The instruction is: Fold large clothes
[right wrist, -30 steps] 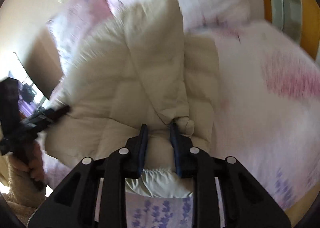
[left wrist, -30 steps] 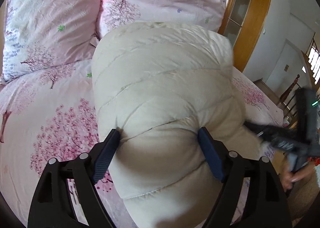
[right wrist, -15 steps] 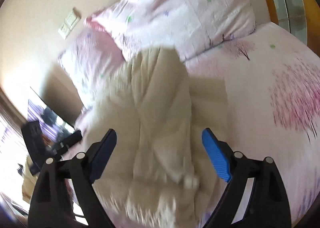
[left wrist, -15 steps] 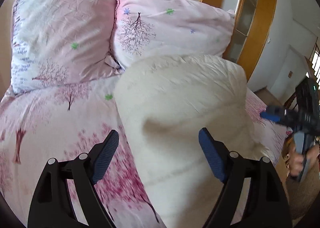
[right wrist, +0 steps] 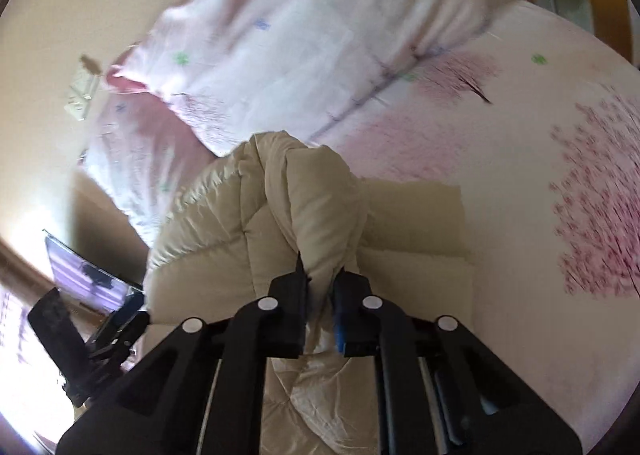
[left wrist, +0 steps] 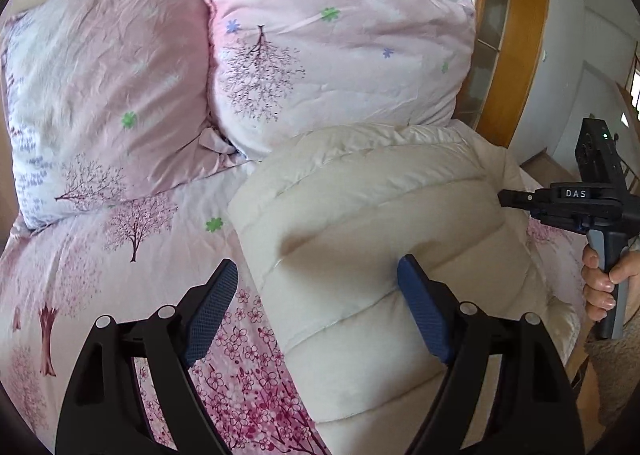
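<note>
At the bottom of the left wrist view the left gripper [left wrist: 316,295] stands wide apart, its blue pads [left wrist: 212,309] holding nothing — one pad over the flowered bedspread [left wrist: 80,275], the other pressed against or just above the puffy cream jacket [left wrist: 380,239]; which of the two cannot be told. The jacket lies bundled on the bed in the lower centre and right of that frame, its quilted seams running across. At the right edge, just past the jacket, the right gripper [left wrist: 505,198] shows from the side, held by a hand [left wrist: 604,283] around its grey grip. In the right wrist view the right gripper [right wrist: 320,283] is drawn narrow at lower centre, pinching a raised fold of the cream jacket [right wrist: 304,199] between its pads, the rest of the garment spreading flat below and to the right. Farther back, toward the top of both frames, two pink pillows [left wrist: 332,55] lean side by side against the wall — the picture there is blurred in the right view.
</note>
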